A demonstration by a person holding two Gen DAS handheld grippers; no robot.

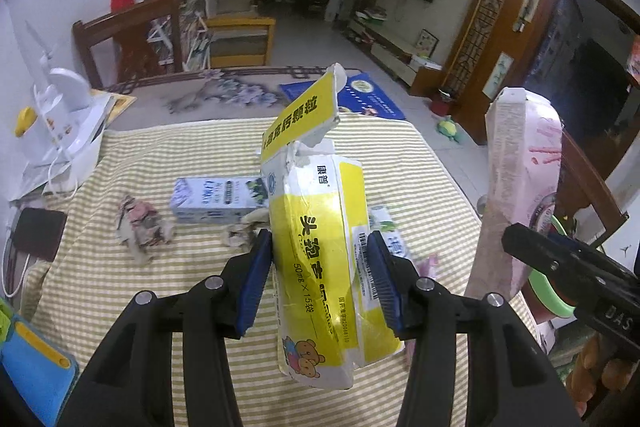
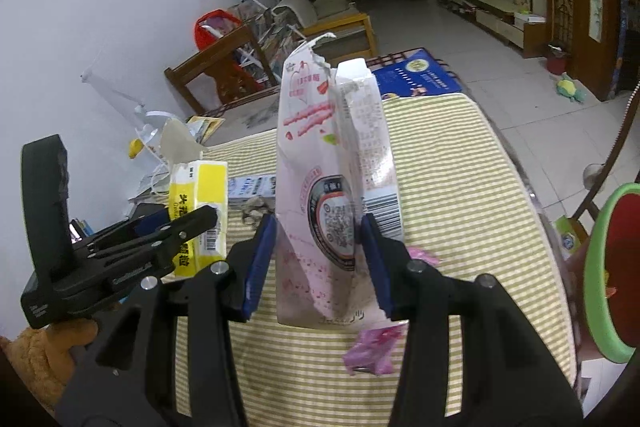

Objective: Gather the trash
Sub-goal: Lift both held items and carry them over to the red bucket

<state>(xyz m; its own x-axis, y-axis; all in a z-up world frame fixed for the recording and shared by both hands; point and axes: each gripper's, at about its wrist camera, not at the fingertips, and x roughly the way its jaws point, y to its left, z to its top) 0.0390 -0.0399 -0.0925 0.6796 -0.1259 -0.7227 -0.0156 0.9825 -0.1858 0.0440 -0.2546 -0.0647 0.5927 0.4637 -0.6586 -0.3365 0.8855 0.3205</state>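
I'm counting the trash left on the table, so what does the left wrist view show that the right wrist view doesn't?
Only the left wrist view shows the crumpled floral paper on the striped cloth and the blue-and-yellow case at the near left edge.

Only the right wrist view shows the crumpled pink wrapper lying below the right tool, and the inside of the green-rimmed bin.

Both show the yellow medicine box clamped in the left tool, the pink carton clamped in the right tool, and the blue-and-white carton lying flat.
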